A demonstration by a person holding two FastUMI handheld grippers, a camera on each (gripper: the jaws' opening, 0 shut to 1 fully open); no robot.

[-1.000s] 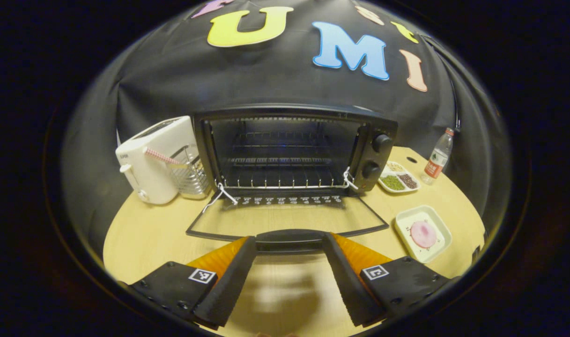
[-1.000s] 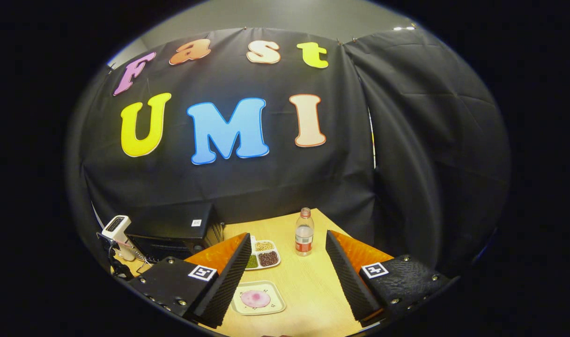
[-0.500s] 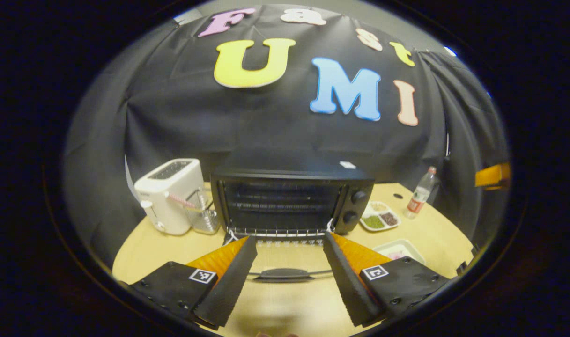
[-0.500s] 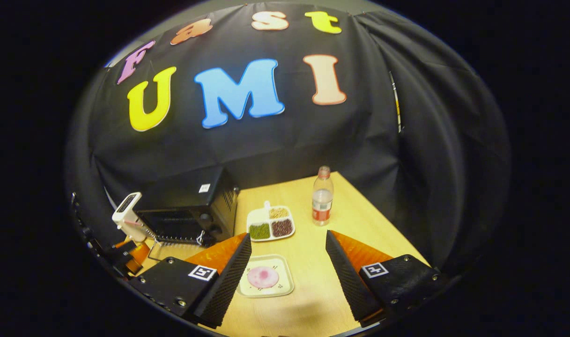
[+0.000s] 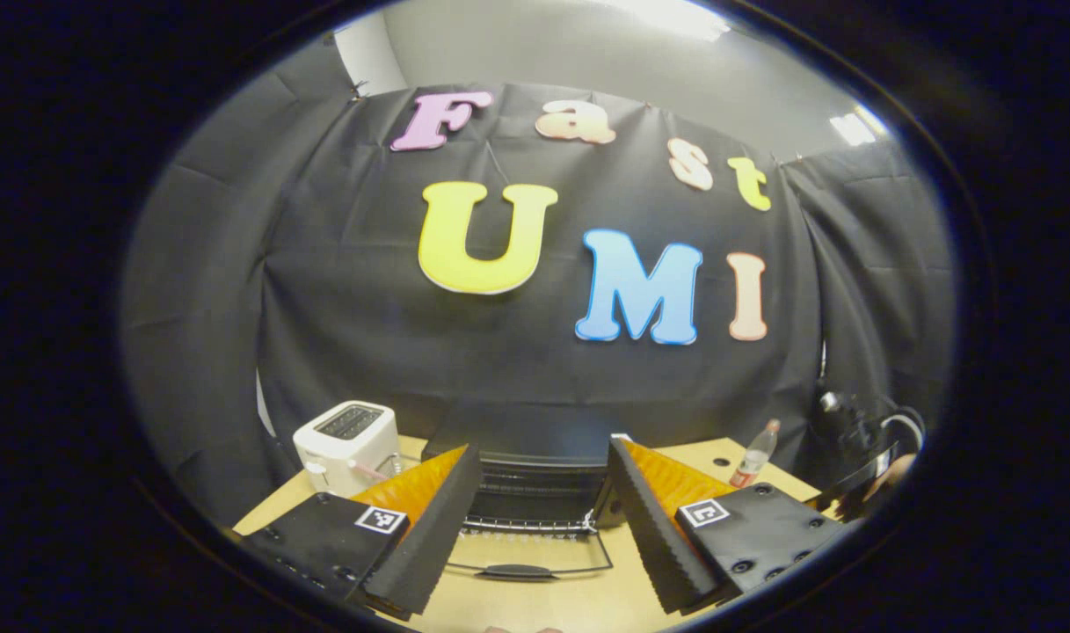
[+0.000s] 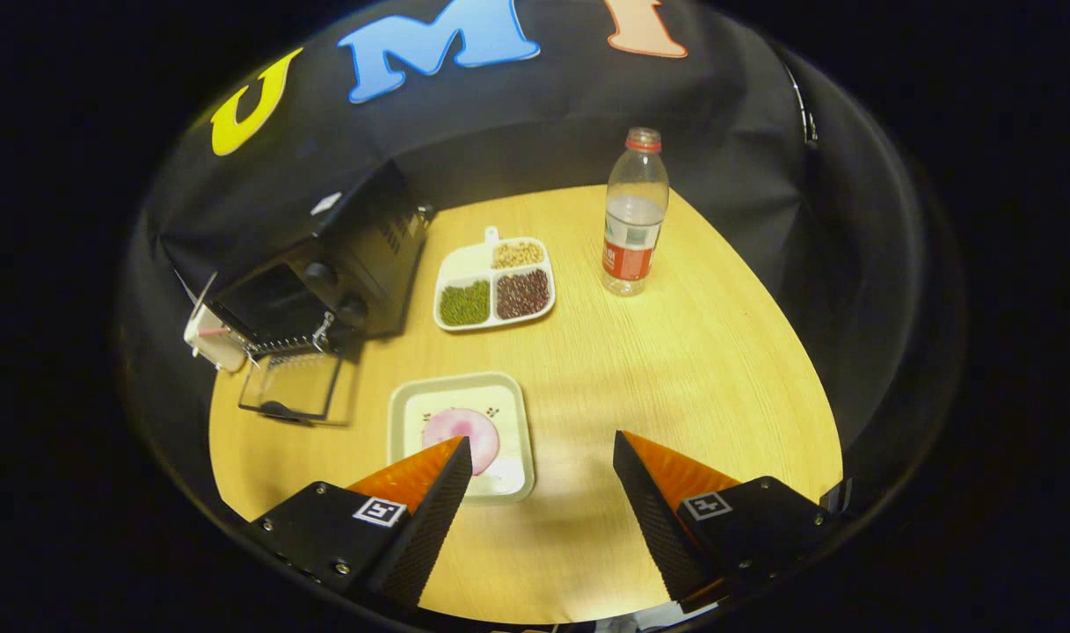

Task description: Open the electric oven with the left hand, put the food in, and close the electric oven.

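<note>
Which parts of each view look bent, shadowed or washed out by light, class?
Left gripper view: the table edge curves from fisheye bending, ceiling light blows out at the top, and the oven is dark. Right gripper view: the oven door casts a soft shadow on the wood, and the plate is evenly lit.

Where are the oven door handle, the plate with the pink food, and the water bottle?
oven door handle (image 5: 518,571), left gripper view, middle of the dark bar on the dropped-open door.
plate (image 6: 510,391), right gripper view, bare upper right rim.
water bottle (image 6: 629,247), right gripper view, on its red label.
</note>
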